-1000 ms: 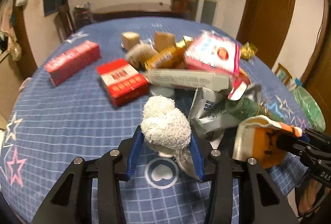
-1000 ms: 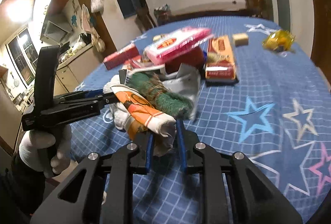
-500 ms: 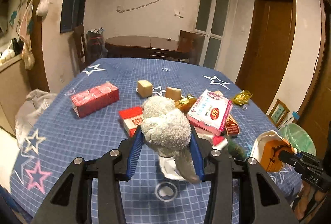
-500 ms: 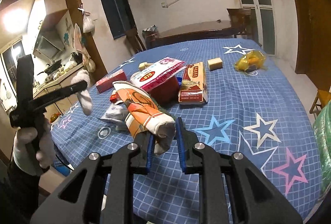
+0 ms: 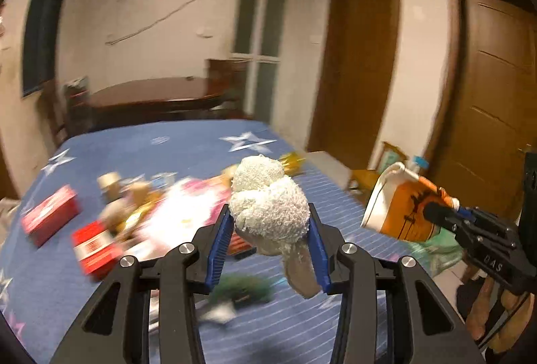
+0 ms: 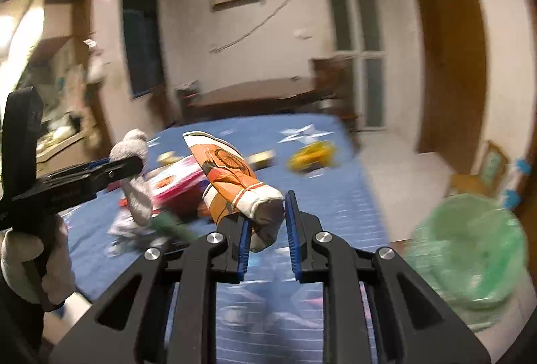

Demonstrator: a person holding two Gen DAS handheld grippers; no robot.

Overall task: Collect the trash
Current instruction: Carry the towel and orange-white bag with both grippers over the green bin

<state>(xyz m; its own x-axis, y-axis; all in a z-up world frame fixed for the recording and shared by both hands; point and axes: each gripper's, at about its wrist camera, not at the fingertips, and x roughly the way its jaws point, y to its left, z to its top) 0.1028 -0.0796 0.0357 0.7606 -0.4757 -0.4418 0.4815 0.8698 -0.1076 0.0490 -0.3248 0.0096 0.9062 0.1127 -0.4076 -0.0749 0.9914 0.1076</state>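
Note:
My left gripper [image 5: 270,226] is shut on a crumpled white cloth wad [image 5: 268,206] and holds it in the air above the blue starred table [image 5: 161,142]. My right gripper [image 6: 266,213] is shut on an orange and white paper cup [image 6: 231,179], also held above the table. The cup [image 5: 399,209] shows in the left wrist view at the right, and the cloth wad [image 6: 134,169] shows in the right wrist view at the left. A bin lined with a green bag [image 6: 470,249] stands on the floor to the right of the table.
Several pieces of trash lie on the table: red boxes [image 5: 50,214], a pink packet [image 6: 174,179], a green scrubber [image 5: 245,288], a yellow wrapper [image 6: 312,155]. A small wooden chair [image 6: 476,172] stands beside the bin. A dark dining table [image 5: 151,95] is behind.
Both grippers have lifted their loads off the table and swung to the right, toward the green-lined bin. The views are now blurred by the motion.

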